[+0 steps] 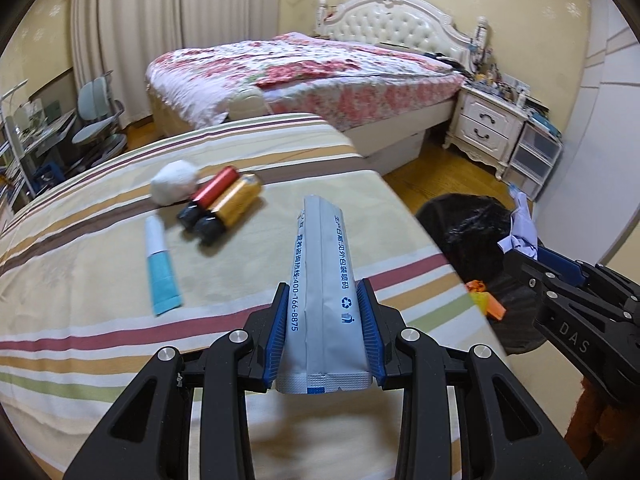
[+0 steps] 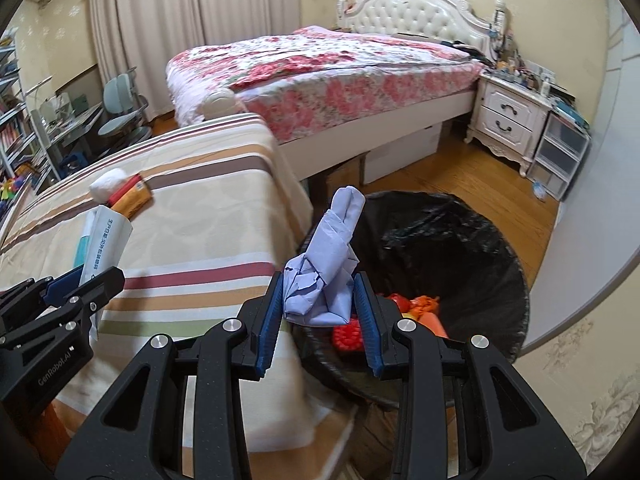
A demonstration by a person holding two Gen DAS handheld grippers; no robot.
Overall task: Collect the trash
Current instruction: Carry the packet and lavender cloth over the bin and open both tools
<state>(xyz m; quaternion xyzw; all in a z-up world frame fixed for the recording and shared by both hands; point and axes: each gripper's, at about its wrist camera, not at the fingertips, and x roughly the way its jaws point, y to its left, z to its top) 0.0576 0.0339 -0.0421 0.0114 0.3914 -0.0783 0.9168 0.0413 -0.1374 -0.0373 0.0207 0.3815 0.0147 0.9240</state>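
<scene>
My left gripper point(image 1: 325, 300) is shut on a grey printed packet point(image 1: 322, 280), held above the striped table cloth point(image 1: 100, 280); the packet point(image 2: 106, 236) and left gripper point(image 2: 86, 276) also show in the right wrist view. My right gripper point(image 2: 318, 292) is shut on a crumpled lilac paper point(image 2: 324, 272), at the near rim of the black-lined bin point(image 2: 480, 248). That paper point(image 1: 520, 228) and right gripper point(image 1: 532, 258) appear over the bin point(image 1: 460, 220) in the left view. On the table lie a white wad point(image 1: 174, 182), a red bottle point(image 1: 208, 196), a gold bottle point(image 1: 230, 208) and a blue tube point(image 1: 160, 268).
Red and orange trash point(image 2: 416, 312) lies inside the bin. Beyond the table stands a floral bed point(image 1: 312, 76), with a white nightstand point(image 1: 486, 124) and plastic drawers point(image 1: 536, 152) to its right. A desk chair point(image 1: 94, 116) stands at the left by the curtains.
</scene>
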